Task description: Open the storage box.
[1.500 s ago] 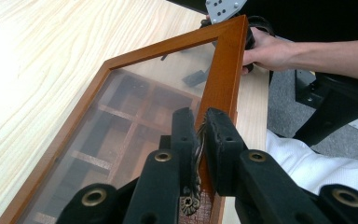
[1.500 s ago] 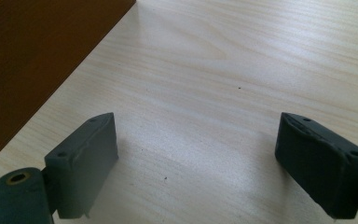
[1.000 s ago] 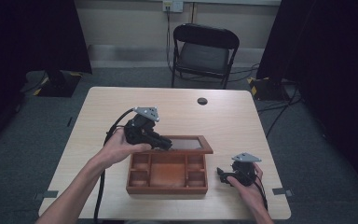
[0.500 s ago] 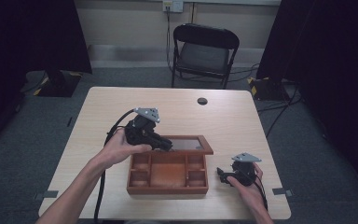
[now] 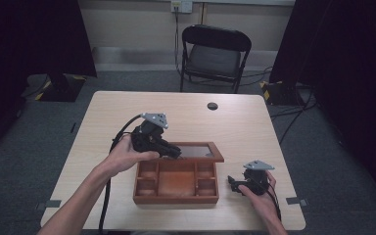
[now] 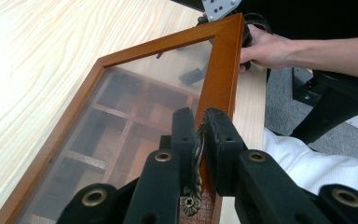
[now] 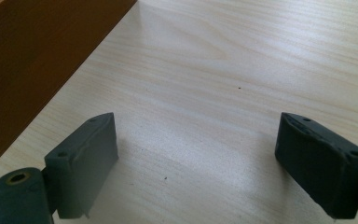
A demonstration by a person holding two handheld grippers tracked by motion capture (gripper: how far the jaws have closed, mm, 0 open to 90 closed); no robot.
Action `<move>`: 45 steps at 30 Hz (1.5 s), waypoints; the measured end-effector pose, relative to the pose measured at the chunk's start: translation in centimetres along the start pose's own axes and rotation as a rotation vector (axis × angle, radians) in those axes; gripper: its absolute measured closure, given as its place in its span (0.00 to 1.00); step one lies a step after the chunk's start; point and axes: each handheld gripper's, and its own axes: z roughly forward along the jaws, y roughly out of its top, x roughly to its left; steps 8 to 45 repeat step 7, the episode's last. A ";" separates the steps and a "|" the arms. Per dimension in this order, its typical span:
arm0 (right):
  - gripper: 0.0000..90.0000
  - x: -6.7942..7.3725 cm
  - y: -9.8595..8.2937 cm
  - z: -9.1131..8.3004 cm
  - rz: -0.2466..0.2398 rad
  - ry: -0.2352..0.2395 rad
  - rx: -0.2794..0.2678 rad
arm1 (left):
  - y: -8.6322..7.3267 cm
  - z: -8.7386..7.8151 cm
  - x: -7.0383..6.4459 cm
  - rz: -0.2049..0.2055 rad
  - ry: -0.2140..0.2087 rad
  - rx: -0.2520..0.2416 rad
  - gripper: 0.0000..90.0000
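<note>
A wooden box (image 5: 176,198) with several compartments sits near the table's front edge. Its glass-paned lid (image 5: 196,152) is lifted at the back, hinged up from the box. My left gripper (image 5: 175,152) is shut on the brass latch (image 6: 196,158) at the lid's edge. In the left gripper view the jaws (image 6: 199,130) pinch that latch against the lid frame (image 6: 219,70), and the compartments show through the glass. To the right of the box my right gripper (image 5: 232,184) rests low on the table, open. Its jaws (image 7: 198,154) hold nothing, and the box's side wall (image 7: 32,56) is to their left.
A small round black object (image 5: 212,105) lies at the far side of the table (image 5: 127,107). A black folding chair (image 5: 215,54) stands behind the table. Cables run on the floor at the right. Bare tabletop lies left of and beyond the box.
</note>
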 end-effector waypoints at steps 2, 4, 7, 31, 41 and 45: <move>0.13 0.0 0.0 0.0 0.000 0.000 0.000 | 0.0 0.0 0.0 -0.001 -0.002 -0.004 0.91; 0.13 0.0 0.0 0.0 0.000 0.002 0.000 | 0.0 0.0 0.0 0.000 -0.002 0.001 0.91; 0.13 0.0 0.0 0.0 0.000 0.003 0.001 | 0.0 0.0 0.0 0.001 -0.001 0.000 0.91; 0.13 0.0 0.0 0.0 0.000 0.003 0.001 | 0.0 0.0 0.0 0.001 -0.001 0.000 0.91; 0.13 0.0 0.0 0.0 0.000 0.003 0.001 | 0.0 0.0 0.0 0.001 -0.001 0.000 0.91; 0.13 0.0 0.0 0.0 0.000 0.003 0.001 | 0.0 0.0 0.0 0.001 -0.001 0.000 0.91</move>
